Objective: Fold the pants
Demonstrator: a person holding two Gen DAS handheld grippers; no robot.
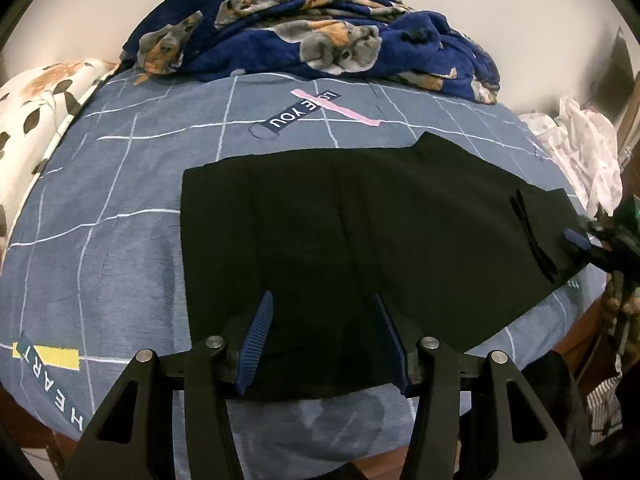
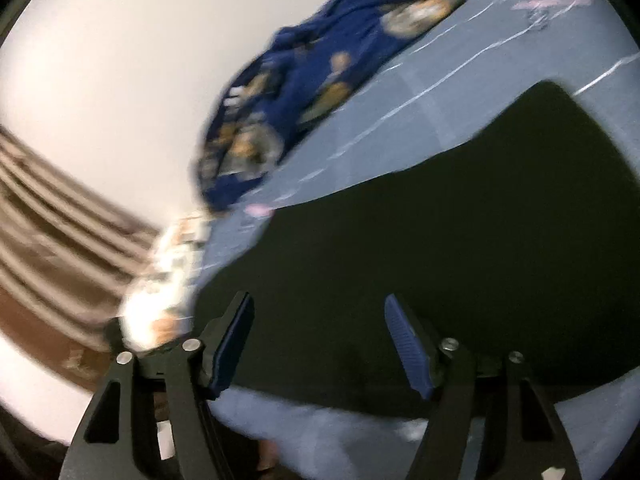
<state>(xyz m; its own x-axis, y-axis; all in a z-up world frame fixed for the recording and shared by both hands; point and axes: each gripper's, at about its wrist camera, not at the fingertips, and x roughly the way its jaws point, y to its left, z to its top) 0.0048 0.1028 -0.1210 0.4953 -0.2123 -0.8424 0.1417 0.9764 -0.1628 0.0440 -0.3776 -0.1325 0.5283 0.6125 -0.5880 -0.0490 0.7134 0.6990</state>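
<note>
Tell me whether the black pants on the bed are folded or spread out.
Folded: the pants lie flat on the bedsheet as one compact slab, no separate legs showing.

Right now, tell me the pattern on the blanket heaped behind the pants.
Navy blanket printed with dog faces; clearest in the left wrist view.

Blurred view here: the right gripper [image 2: 318, 308] hangs over the near edge of the black pants [image 2: 460, 220], fingers [image 2: 408, 344] parted, nothing pinched between them. The pants lie flat on the blue-grey bedsheet [image 2: 400, 92]. Beyond, a navy patterned blanket [image 2: 304, 80] bunches against the white wall [image 2: 120, 60].
</note>
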